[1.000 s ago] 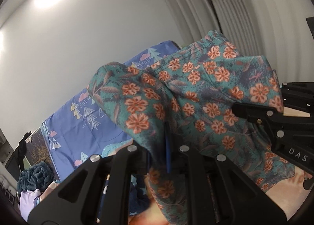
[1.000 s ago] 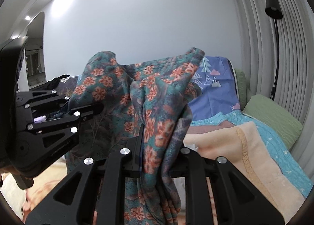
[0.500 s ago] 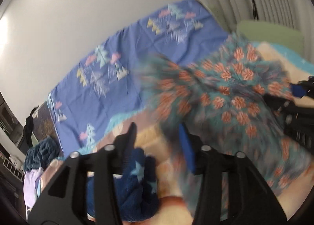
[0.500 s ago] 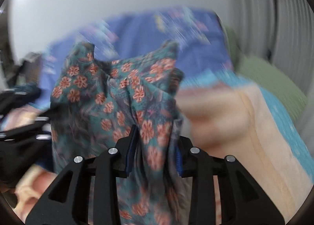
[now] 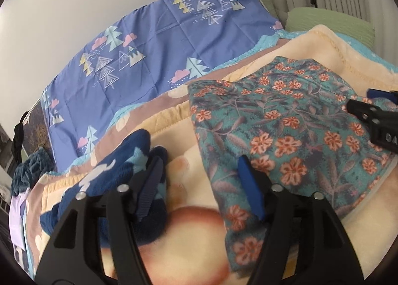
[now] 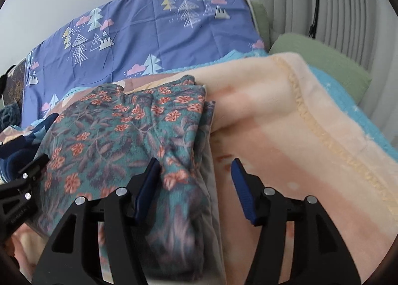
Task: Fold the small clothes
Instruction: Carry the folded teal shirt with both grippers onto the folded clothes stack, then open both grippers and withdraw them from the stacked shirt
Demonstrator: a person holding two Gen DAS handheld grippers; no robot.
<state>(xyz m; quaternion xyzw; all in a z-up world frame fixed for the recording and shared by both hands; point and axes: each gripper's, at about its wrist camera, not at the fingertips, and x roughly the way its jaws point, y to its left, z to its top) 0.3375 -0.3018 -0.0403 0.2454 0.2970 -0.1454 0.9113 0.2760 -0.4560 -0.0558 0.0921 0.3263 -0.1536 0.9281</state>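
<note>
The bed's peach blanket (image 6: 286, 115) carries the floral garment (image 5: 286, 120), lying flat. Only the left view shows a navy fleece piece (image 5: 119, 168) beside it. Both tongs have just been opening: the left tongs (image 5: 199, 180) straddle the garment's edge, the right tongs (image 6: 195, 180) likewise, neither pressing.

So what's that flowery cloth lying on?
The flowery cloth lies on a peach blanket, which shows around it. Whatever sits directly beneath the cloth is covered. A dark blue garment lies beside it, not under it as far as shows.
</note>
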